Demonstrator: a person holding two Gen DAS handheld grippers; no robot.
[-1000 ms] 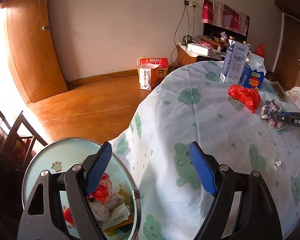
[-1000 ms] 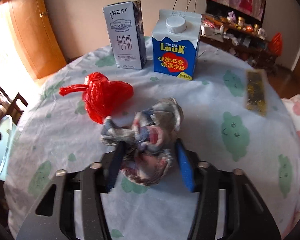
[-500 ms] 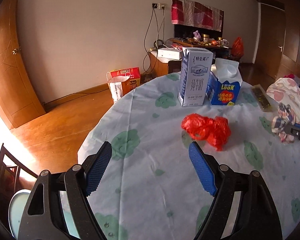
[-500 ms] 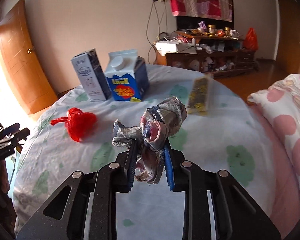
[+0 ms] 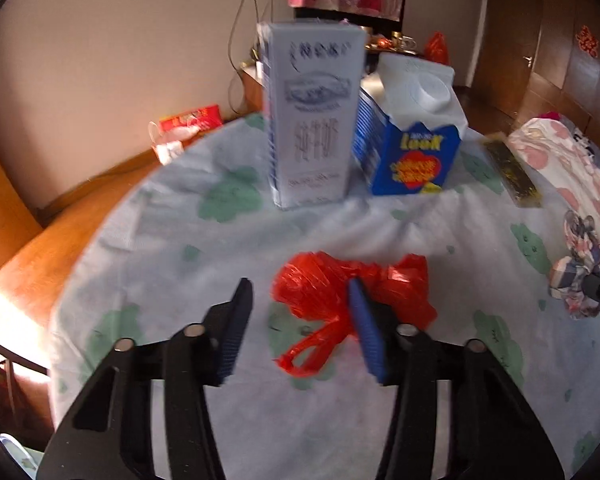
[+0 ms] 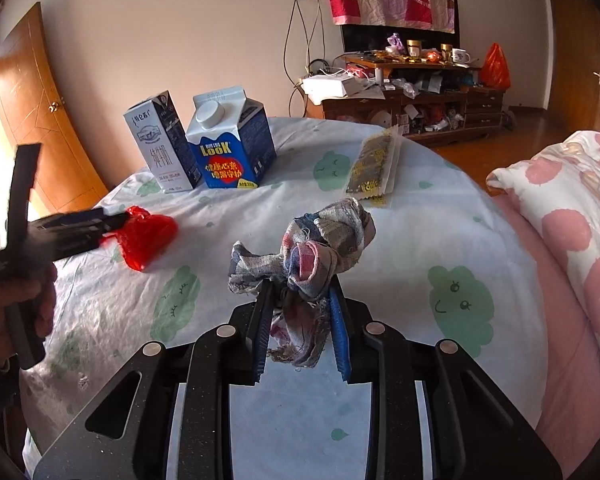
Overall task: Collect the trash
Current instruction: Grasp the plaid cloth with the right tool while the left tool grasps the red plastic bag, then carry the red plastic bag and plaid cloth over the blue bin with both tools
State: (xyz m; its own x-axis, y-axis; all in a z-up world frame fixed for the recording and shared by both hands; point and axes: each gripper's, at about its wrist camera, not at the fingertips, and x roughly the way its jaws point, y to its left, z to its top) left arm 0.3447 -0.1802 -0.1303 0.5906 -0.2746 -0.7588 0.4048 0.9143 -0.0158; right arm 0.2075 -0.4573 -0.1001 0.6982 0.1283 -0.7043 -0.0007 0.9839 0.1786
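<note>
A crumpled red plastic bag (image 5: 340, 288) lies on the round table. My left gripper (image 5: 300, 308) is open around its left part, the right finger against the bag's middle. It also shows in the right wrist view (image 6: 148, 236). My right gripper (image 6: 300, 304) is shut on a checked rag (image 6: 316, 244) and holds it above the tablecloth. The rag also shows at the right edge of the left wrist view (image 5: 576, 280).
A tall white milk carton (image 5: 312, 120) and a blue LOOK carton (image 5: 412, 136) stand at the back of the table (image 5: 180, 260). A gold snack wrapper (image 6: 374, 164) lies to the right. A pink spotted cushion (image 6: 572, 216) lies at the far right.
My left gripper moved forward over the table to the red bag and narrowed around it. My right gripper stayed shut on the rag and held it up.
</note>
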